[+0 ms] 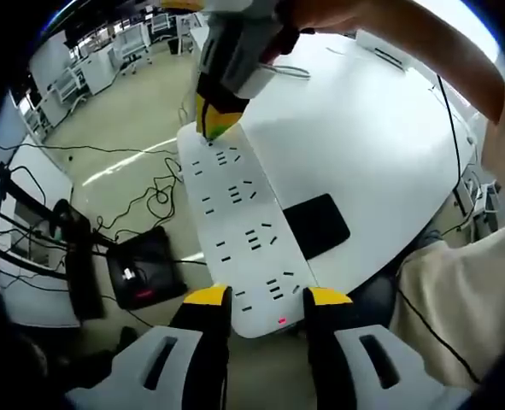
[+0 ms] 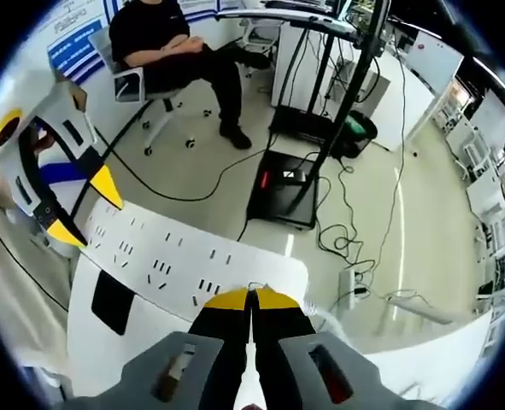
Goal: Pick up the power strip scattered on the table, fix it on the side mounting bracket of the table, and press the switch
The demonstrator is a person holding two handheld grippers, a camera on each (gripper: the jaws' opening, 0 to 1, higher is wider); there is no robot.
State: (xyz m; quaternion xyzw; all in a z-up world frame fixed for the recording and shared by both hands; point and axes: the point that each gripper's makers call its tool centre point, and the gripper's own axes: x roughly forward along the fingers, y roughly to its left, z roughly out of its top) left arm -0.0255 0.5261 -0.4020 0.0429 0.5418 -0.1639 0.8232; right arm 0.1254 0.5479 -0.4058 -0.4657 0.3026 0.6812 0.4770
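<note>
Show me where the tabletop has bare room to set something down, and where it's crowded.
Bare: the white table beyond the black pad, out to the cables at its far side. Crowded: the table edge, where the power strip spans between the left hand-held gripper and the right hand-held gripper. The floor below is strewn with cords.

power strip on table edge

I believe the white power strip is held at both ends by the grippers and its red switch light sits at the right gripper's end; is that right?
Not quite: the power strip is held at both ends, but the red switch light sits at the left gripper end, as the left gripper view shows. The right gripper holds the far end.
</note>
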